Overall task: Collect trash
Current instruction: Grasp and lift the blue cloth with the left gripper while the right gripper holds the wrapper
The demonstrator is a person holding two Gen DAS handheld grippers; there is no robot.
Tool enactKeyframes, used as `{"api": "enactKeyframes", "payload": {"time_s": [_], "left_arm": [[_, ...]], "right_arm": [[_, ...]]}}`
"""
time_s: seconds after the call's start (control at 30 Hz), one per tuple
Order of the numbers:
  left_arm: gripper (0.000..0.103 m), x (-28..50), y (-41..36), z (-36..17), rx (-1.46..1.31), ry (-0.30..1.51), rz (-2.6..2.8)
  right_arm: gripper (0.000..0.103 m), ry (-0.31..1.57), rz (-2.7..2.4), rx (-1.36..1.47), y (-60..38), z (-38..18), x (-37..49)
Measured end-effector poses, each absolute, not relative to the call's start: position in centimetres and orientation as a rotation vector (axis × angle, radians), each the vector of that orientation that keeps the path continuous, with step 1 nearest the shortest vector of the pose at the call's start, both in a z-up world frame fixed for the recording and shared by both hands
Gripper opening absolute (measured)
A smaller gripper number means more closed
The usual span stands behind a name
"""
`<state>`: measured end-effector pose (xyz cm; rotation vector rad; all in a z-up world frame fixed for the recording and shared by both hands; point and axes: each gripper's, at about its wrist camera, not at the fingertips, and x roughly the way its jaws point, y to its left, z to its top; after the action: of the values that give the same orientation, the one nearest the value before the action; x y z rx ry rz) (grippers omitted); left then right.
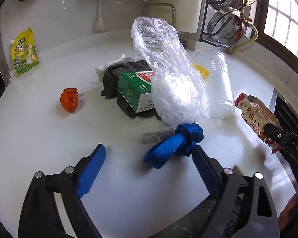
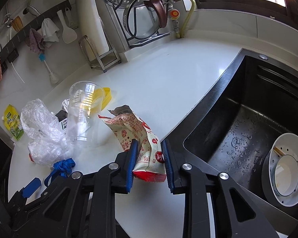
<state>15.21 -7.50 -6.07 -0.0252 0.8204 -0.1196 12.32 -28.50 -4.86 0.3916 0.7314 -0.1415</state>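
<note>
Trash lies on the white counter [image 1: 39, 130]: an orange peel [image 1: 69, 100], a green carton [image 1: 136, 90] on a dark cloth [image 1: 117, 73], a clear plastic bag [image 1: 168, 75], a clear cup [image 1: 216, 85] on its side, a blue strap knot [image 1: 180, 140] and a red-and-white snack wrapper [image 1: 256, 117]. My left gripper [image 1: 149, 154] is open and empty, the strap by its right finger. My right gripper [image 2: 149, 156] has its fingers around the snack wrapper [image 2: 141, 134], pads touching its sides. The cup [image 2: 83, 107] and the bag [image 2: 43, 130] lie left of it.
A yellow pouch [image 1: 24, 52] leans on the back wall at the left. A yellow lid [image 2: 106, 96] lies behind the cup. A dish rack [image 2: 141, 11] stands at the back. The black sink [image 2: 248, 130] on the right holds a white bowl [image 2: 286, 170] with chopsticks.
</note>
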Motion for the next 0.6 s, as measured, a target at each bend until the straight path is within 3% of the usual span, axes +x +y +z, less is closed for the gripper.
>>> {"api": "enactKeyframes", "payload": {"time_s": [0.07, 0.13, 0.17, 0.23, 0.3, 0.6], "left_arm": [[0.066, 15.1, -7.5, -6.0, -0.026, 0.811, -0.130], [0.048, 15.0, -7.4, -5.9, -0.034, 0.807, -0.145], [0.043, 14.9, -7.2, -5.8, -0.042, 0.806, -0.151], [0.022, 14.8, -6.9, -5.7, -0.063, 0.811, -0.163], [0.012, 14.7, -6.5, -5.8, -0.074, 0.817, -0.172], [0.008, 13.7, -5.8, -5.0, -0.060, 0.795, -0.192]], "right_arm": [[0.025, 0.732, -0.133, 0.390, -28.5, -4.9, 12.2], [0.025, 0.729, -0.126, 0.388, -28.4, -4.8, 12.1], [0.025, 0.727, -0.122, 0.386, -28.3, -4.8, 11.9], [0.025, 0.723, -0.113, 0.382, -28.2, -4.7, 11.7], [0.025, 0.724, -0.110, 0.375, -28.0, -4.7, 11.4], [0.025, 0.721, -0.114, 0.403, -28.3, -5.1, 9.8]]}}
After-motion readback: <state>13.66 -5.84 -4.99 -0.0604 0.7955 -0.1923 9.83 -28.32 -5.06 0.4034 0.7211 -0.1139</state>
